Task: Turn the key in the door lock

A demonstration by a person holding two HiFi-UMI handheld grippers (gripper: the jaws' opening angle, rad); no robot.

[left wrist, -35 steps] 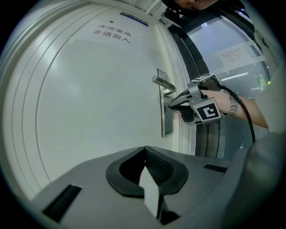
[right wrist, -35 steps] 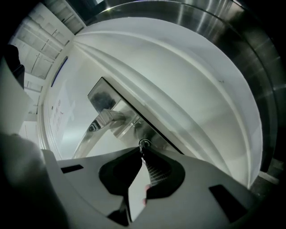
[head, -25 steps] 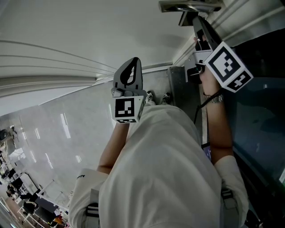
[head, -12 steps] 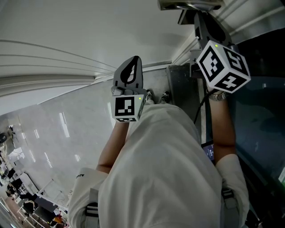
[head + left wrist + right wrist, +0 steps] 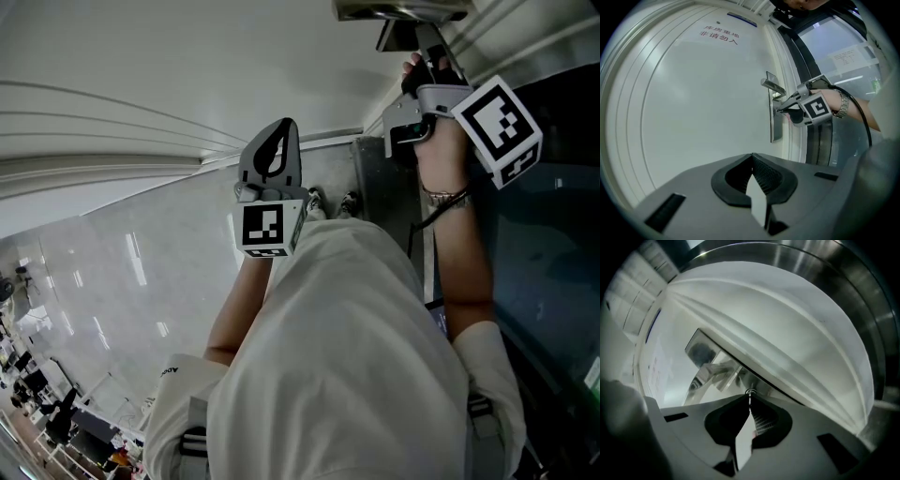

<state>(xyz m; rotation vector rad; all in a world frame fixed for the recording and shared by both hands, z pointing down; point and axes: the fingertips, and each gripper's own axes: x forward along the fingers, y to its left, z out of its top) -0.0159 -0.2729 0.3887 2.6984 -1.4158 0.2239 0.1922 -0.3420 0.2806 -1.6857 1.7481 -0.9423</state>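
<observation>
A white door (image 5: 703, 93) carries a steel lock plate (image 5: 776, 127) with a lever handle (image 5: 771, 86) above it. My right gripper (image 5: 780, 109) points level at the plate below the handle. In the right gripper view its jaws are closing, with the tips together on the thin key (image 5: 750, 394) standing in the lock; the plate (image 5: 740, 377) and the handle (image 5: 710, 373) sit just behind. In the head view the right gripper (image 5: 419, 49) reaches up under the handle (image 5: 398, 11). My left gripper (image 5: 284, 129) hangs shut and empty, away from the door, in the left gripper view (image 5: 752, 157) too.
Right of the door runs a dark metal frame (image 5: 813, 140) with glass panels (image 5: 843, 56) bearing a paper notice. A cable (image 5: 862, 112) loops from the right gripper. Blue characters (image 5: 721, 34) are printed high on the door. The person's pale clothing (image 5: 347, 356) fills the lower head view.
The right gripper has rolled about its own line at the lock, so its marker cube swung from facing me to the right side. The left gripper stayed still.
</observation>
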